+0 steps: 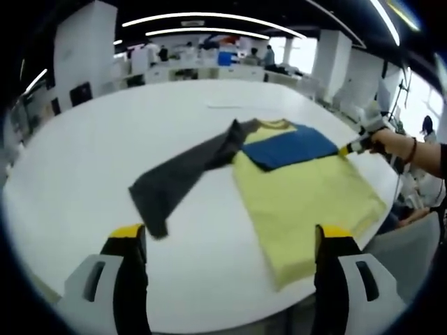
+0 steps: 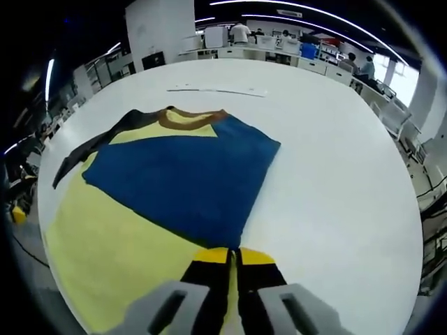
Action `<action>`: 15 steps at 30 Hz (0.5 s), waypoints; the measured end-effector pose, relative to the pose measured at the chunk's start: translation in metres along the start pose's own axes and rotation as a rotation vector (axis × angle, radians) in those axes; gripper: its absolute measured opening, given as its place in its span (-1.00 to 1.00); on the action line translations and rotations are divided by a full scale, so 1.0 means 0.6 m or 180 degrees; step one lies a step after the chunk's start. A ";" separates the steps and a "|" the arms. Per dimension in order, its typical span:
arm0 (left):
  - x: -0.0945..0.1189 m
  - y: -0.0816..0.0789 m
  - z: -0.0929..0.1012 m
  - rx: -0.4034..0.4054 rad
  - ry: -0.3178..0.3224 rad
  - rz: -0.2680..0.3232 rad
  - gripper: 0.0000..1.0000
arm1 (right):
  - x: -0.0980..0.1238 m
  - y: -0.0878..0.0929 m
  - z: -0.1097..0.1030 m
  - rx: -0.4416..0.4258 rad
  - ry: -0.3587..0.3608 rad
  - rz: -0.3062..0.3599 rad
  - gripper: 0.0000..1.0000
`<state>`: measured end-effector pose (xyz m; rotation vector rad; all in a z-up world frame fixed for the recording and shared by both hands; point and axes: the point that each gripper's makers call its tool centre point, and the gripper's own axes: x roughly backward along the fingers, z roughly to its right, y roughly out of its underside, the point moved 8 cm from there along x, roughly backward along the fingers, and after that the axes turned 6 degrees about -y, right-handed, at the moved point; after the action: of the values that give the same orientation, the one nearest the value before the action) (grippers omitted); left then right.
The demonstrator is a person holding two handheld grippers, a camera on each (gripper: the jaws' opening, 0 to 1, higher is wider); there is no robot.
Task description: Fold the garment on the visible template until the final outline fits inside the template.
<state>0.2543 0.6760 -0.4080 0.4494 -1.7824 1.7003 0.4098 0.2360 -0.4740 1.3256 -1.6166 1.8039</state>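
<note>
left gripper view: white round table point(image 1: 84, 160) carries the garment point(image 1: 307, 192), a yellow shirt lying flat right of centre. going left to right: dark grey sleeve point(image 1: 174, 181) stretches out flat toward the left, away from the yellow body; then the collar point(image 1: 274, 125) at the far end; then the blue sleeve point(image 1: 297, 145) folded across the upper chest. left gripper point(image 1: 230, 241) hangs low above the near table edge, jaws wide apart, nothing between them, yellow tips apart from the cloth. at far right the right gripper point(image 1: 356, 145) meets the shirt's edge beside the blue fold, held by a person's hand point(image 1: 388, 142). right gripper view: grey sleeve point(image 2: 94, 146) at left, brown collar point(image 2: 192, 117) up top, blue sleeve point(image 2: 185, 178) covering the middle of the garment point(image 2: 105, 244), bare table point(image 2: 335, 181) to the right. right gripper point(image 2: 234, 257) has its jaws pressed narrow together at the shirt's near edge; cannot tell if cloth is pinched. a thin white strip point(image 2: 216, 91) lies on the table beyond the collar.
</note>
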 end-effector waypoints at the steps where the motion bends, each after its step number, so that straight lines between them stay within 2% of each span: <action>1: 0.000 -0.001 0.001 -0.0004 0.0007 0.0000 0.92 | 0.001 0.000 0.002 0.0018 0.0008 -0.0004 -1.00; 15: -0.005 -0.005 0.002 -0.0046 0.0103 0.0009 0.84 | 0.014 0.008 0.044 0.0031 0.0090 -0.0057 -1.00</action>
<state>0.2579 0.6738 -0.4077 0.4109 -1.7719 1.6864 0.4121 0.2081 -0.4729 1.3087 -1.5784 1.8141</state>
